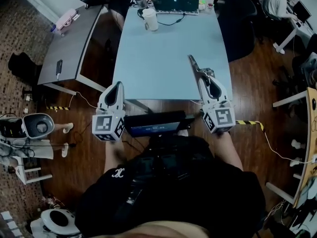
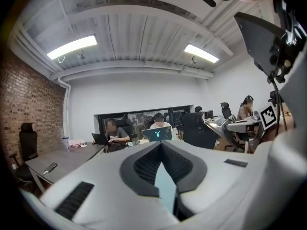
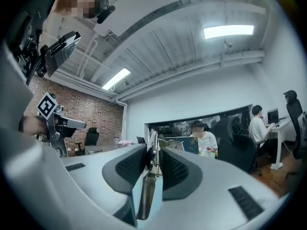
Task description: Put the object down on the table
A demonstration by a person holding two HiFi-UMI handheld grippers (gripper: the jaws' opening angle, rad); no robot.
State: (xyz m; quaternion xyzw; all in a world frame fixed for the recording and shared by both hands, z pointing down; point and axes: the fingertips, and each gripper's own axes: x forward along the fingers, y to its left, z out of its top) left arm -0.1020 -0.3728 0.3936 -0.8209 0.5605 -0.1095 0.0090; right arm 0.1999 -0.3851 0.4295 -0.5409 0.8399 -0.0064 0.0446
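Object: slim metal tool (image 1: pixel 196 66) with a coil spring near its joint, exact type unclear. It is clamped between the pads of the right hand-held gripper (image 1: pixel 207 81), which are narrowly apart and pressed on the tool's sides. In the right gripper view the tool (image 3: pixel 152 169) stands on edge in the jaw slot, its tip projecting forward past the pads.

Position: the tool's tip reaches over the near right part of the pale blue bench (image 1: pixel 163 48). It appears to be held in the air, not touching; height above the surface cannot be read.

Left hand-held gripper (image 1: pixel 117 86): pads together at the tips, nothing held, near the bench's front edge, well apart from the right one.

Farther off: a white mug (image 1: pixel 150 20) and an open laptop (image 1: pixel 174 1) at the far end, and people seated beyond.

Risks, as judged:
- Release from height: the tool drops, bounces or skids on the smooth top.
- Placement too near the right edge: it could slide off.
- Only the rear part is gripped, so the tool may pivot when the tip touches down first.
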